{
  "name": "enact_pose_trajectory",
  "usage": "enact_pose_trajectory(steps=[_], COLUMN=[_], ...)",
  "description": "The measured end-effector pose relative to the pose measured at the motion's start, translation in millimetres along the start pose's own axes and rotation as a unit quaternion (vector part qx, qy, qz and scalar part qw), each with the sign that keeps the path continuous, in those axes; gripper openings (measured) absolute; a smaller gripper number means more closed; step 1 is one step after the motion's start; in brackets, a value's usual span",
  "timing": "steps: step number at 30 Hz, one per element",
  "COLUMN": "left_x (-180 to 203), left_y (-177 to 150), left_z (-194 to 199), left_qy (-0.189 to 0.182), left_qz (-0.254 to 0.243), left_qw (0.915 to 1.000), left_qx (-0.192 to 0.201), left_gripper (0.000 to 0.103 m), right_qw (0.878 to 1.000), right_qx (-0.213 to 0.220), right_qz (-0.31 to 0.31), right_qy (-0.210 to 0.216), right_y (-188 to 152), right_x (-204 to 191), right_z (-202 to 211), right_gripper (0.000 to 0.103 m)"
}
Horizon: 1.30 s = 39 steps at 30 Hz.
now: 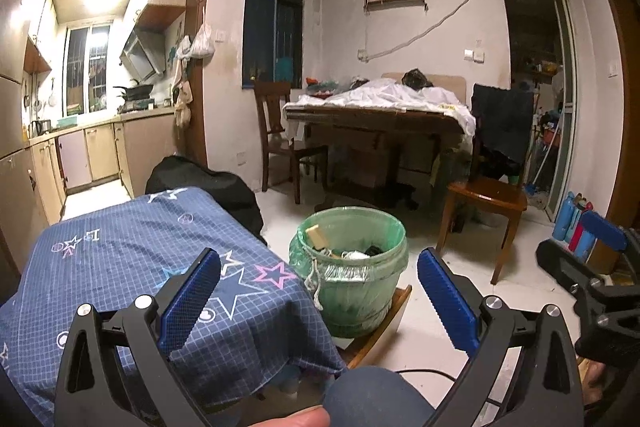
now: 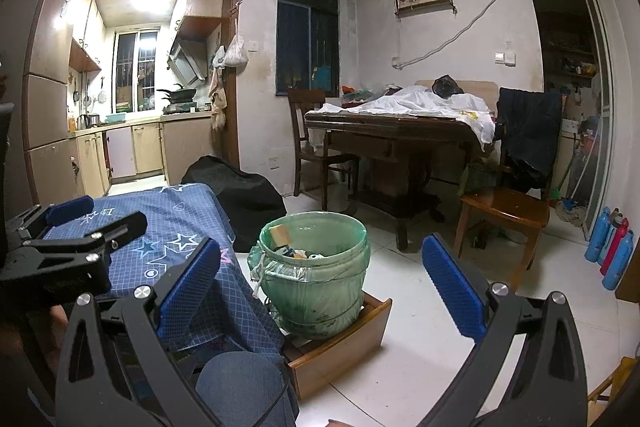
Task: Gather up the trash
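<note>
Facing trash bin (image 1: pixel 352 267) beyond parted jaws

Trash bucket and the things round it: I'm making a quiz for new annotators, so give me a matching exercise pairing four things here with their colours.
Things:
1. liner of the trash bucket
2. star-print cloth
3. sheet on the dining table
4. gripper pads

Colours:
A. white
B. solid blue
C. green
D. navy with a grid pattern

Pairs: 1-C, 2-D, 3-A, 4-B
</note>
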State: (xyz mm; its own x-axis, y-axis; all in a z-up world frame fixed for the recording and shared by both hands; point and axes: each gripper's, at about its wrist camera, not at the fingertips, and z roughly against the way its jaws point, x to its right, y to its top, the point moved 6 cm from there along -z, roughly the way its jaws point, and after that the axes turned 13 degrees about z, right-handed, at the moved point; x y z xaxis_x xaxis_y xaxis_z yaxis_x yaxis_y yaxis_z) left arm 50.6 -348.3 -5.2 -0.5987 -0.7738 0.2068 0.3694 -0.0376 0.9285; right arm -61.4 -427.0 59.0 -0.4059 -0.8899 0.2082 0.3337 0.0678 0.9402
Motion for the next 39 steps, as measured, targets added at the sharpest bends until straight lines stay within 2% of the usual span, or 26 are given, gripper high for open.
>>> enact_pose_trajectory(steps=[16,39], left_x=[4.2,3.8], left_y=[0.4,-6.1], left_z=[6.8,2.4], left_qy=[-0.003,-0.006], left_qz=[-0.008,-0.003], left_qw=[0.9996,0.9997], left_qx=[0.026,0.022], left_gripper=[0.098,0.098], right_qw=[1.0,1.0], right_qx=[0.021,0.016], right_qz=[-0.003,-0.003], right_qy=[-0.003,0.004], right_y=[6.3,3.8], right_x=[1.8,-3.2], right_z=[1.9,-0.2], right_gripper=[0.098,0.098])
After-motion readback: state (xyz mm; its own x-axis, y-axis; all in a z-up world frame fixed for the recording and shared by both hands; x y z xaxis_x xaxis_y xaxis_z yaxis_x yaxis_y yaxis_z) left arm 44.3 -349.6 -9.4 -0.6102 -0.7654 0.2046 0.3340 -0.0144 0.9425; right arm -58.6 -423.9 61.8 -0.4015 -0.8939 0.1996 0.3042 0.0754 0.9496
